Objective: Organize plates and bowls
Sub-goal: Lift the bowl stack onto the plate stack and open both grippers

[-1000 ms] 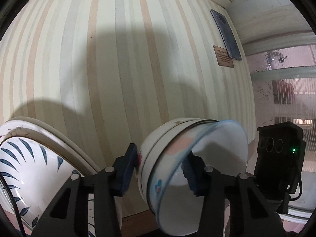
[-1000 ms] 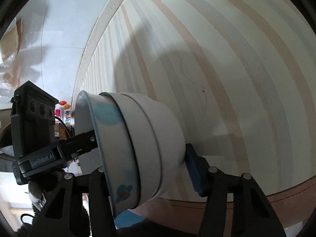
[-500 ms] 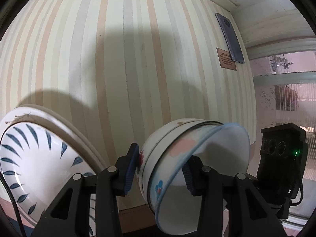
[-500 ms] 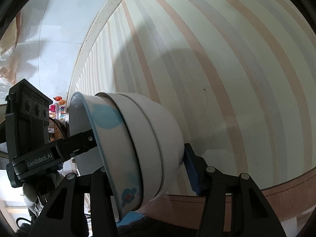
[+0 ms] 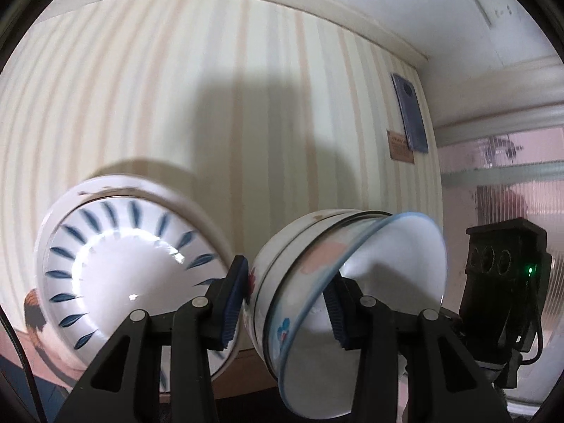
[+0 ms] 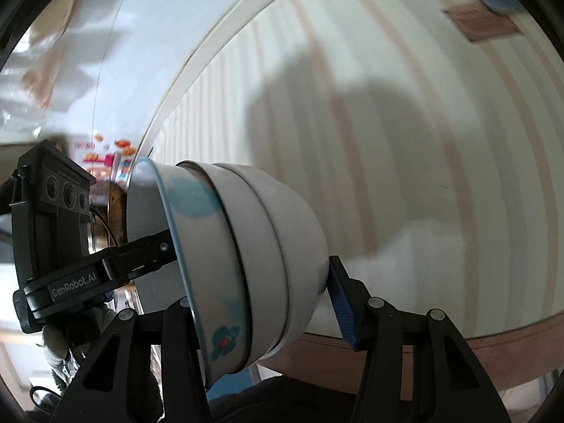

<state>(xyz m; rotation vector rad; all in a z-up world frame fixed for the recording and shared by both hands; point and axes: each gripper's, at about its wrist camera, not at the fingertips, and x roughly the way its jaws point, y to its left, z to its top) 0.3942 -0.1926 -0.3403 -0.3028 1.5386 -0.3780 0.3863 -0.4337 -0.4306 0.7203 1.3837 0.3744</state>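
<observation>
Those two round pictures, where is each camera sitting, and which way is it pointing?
Left wrist view: sits on the left claw, looking along its fingers at the bowl stack, a leaf-patterned bowl and the striped wall.
Right wrist view: sits on the right claw, facing the same wall.
Shared: the bowl stack, gripped by both claws, and each view shows the other claw.

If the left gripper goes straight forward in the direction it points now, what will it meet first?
Most likely the striped wall. The left gripper is shut on the stack of bowls and faces that wall; nothing else shows between them, though depth is unclear.
</observation>
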